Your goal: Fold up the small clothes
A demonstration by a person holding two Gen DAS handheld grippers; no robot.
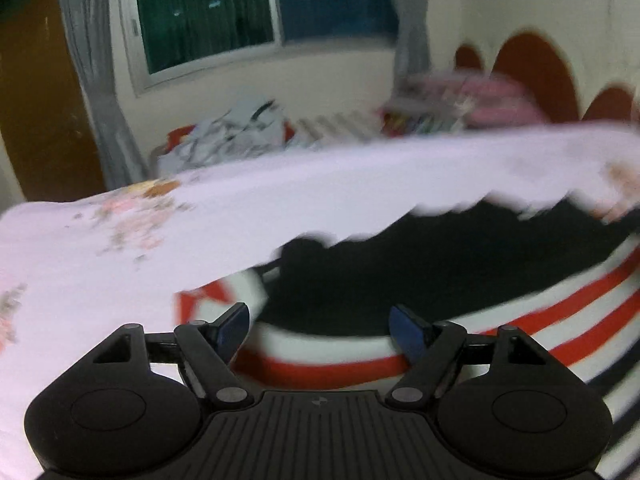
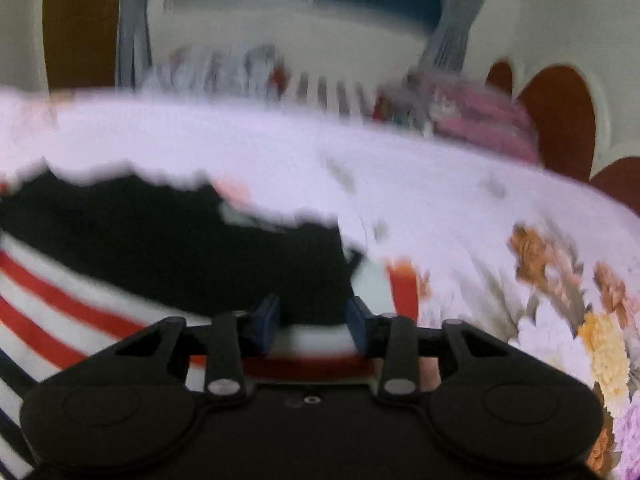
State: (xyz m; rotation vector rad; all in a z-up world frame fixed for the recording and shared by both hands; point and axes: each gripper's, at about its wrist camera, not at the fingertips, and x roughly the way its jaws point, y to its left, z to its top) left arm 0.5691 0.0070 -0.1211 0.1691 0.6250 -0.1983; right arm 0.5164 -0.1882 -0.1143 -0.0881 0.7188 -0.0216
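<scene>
A small garment with a black upper part and red and white stripes (image 1: 460,280) lies flat on a pale floral bedsheet (image 1: 100,248). My left gripper (image 1: 324,326) is open, low over the garment's left striped edge, nothing between its fingers. In the right wrist view the same garment (image 2: 160,248) lies to the left and ahead. My right gripper (image 2: 314,320) is open, its blue fingertips (image 2: 266,318) either side of the garment's white and red right edge, not closed on it. Both views are motion-blurred.
A pile of mixed clothes (image 1: 236,132) lies at the far side of the bed under a window (image 1: 240,12). A pink bundle (image 2: 480,120) sits at the back right near a brown scalloped headboard (image 2: 564,120). Grey curtains hang either side.
</scene>
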